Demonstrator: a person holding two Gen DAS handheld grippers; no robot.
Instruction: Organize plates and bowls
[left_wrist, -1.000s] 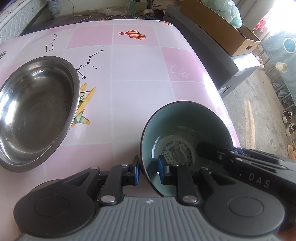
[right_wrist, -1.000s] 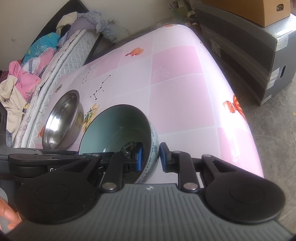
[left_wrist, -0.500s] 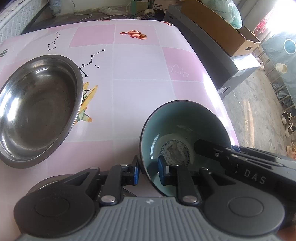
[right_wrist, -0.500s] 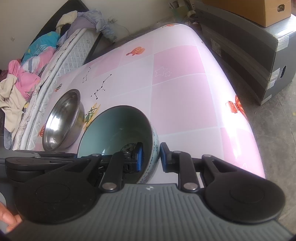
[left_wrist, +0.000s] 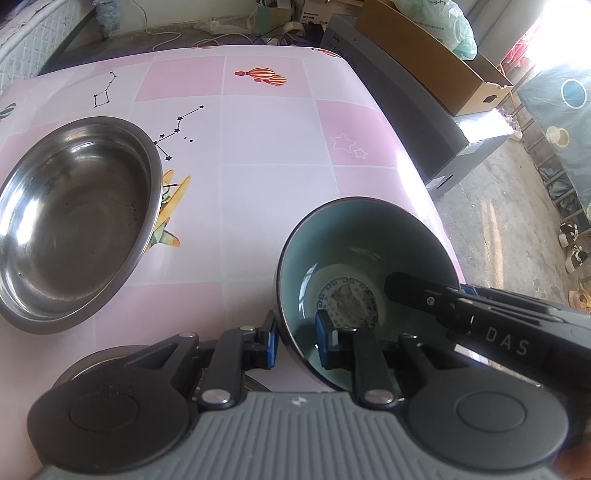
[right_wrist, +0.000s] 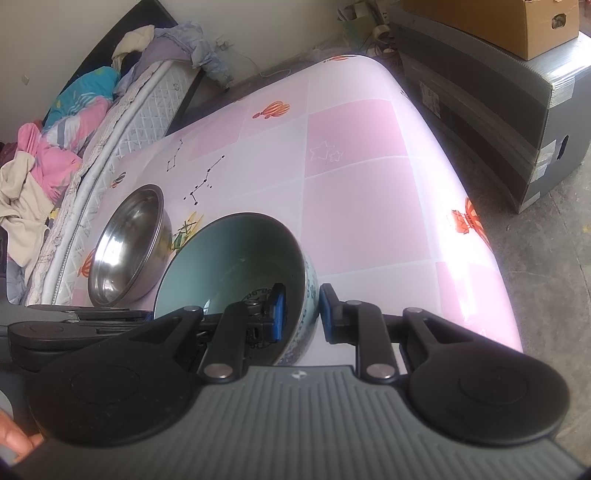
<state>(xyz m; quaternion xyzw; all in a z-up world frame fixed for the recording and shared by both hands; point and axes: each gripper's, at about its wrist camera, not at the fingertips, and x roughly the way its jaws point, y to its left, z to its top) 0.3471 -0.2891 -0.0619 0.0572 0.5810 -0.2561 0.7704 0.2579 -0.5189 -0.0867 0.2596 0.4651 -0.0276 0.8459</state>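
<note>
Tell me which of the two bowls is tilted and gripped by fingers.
The teal-glazed ceramic bowl; both grippers straddle its rim. The stainless steel bowl sits flat, untouched.

- Left gripper (left_wrist: 294, 341): black linkage arms, silver pivot screws, blue finger pads (left_wrist: 271, 345), grey ribbed housing.
- Right gripper (right_wrist: 300, 312): same build, white "DAS" lettering.
- Probably bare skin, blurred, at the frame edge.

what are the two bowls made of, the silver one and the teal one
Silver bowl: looks like stainless steel, going by the bright streaky reflections and a thin rolled rim. The inside seems dulled and scuffed.

Teal bowl: probably glazed ceramic. It has a smooth glossy teal inside with soft highlights, a printed medallion at the bottom, and a blue-and-white pattern on its outer wall in the right wrist view. Melamine can't be ruled out.
</note>
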